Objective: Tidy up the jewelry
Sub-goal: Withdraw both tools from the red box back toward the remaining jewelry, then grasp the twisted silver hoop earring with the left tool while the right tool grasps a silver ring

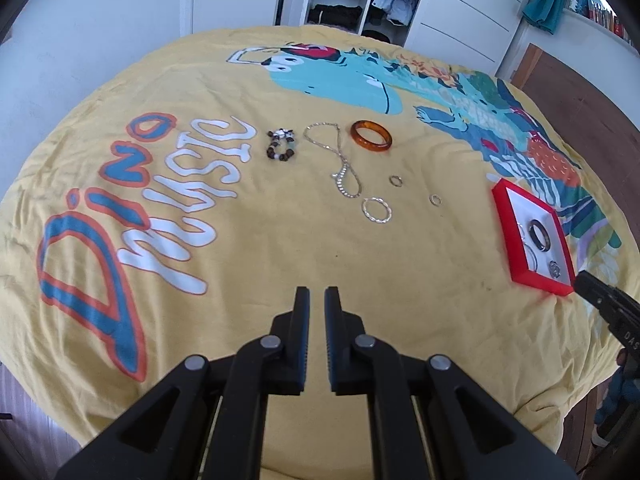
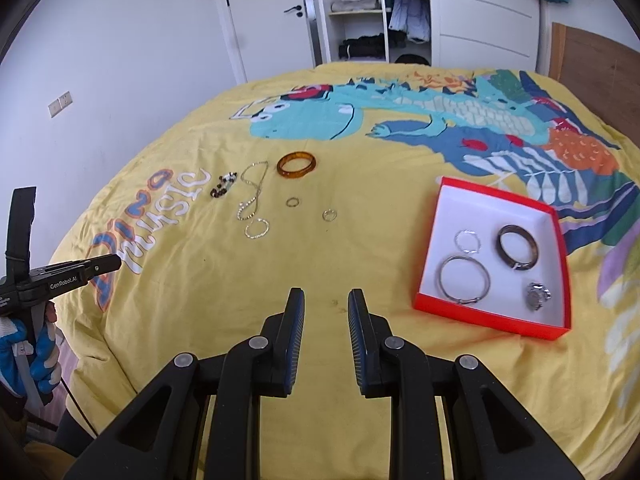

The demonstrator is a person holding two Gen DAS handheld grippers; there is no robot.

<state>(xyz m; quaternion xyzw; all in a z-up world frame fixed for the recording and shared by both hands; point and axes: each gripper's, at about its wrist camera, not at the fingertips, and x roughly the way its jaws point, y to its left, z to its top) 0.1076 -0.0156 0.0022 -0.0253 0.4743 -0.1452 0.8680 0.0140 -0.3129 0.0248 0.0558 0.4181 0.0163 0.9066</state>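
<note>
Both grippers hung empty over the yellow bedspread point(image 2: 360, 240), so the step in hand was, by my reading, fetching the next loose piece for the red box point(image 2: 558, 240).

Your left gripper point(image 1: 317, 294) was closed, its jaws nearly touching with nothing between them. Your right gripper point(image 2: 326, 298) stood a little apart, a narrow gap between its jaws and only cloth behind it.

The box lay to the right of your right gripper and already held a dark bangle point(image 2: 517, 251), a big silver bangle point(image 2: 465, 279), a thin silver ring point(image 2: 467, 241) and a watch-like piece point(image 2: 537, 295).

Out on the cloth, well ahead of both grippers, were the amber bangle point(image 2: 296, 164), the chain point(image 2: 253, 190), the bead bracelet point(image 2: 224, 185), a twisted silver hoop point(image 2: 257, 228) and two small rings point(image 2: 292, 201) point(image 2: 329, 215).

To do it well, you needed wider jaws before coming down. The small rings lay flat on soft cloth, so I'd judge a steep approach with one pad slid under the rim safest; pinching cloth along with a ring was the risk. The nearer ring, closest to the box, looked the easiest pick for your right gripper.
</note>
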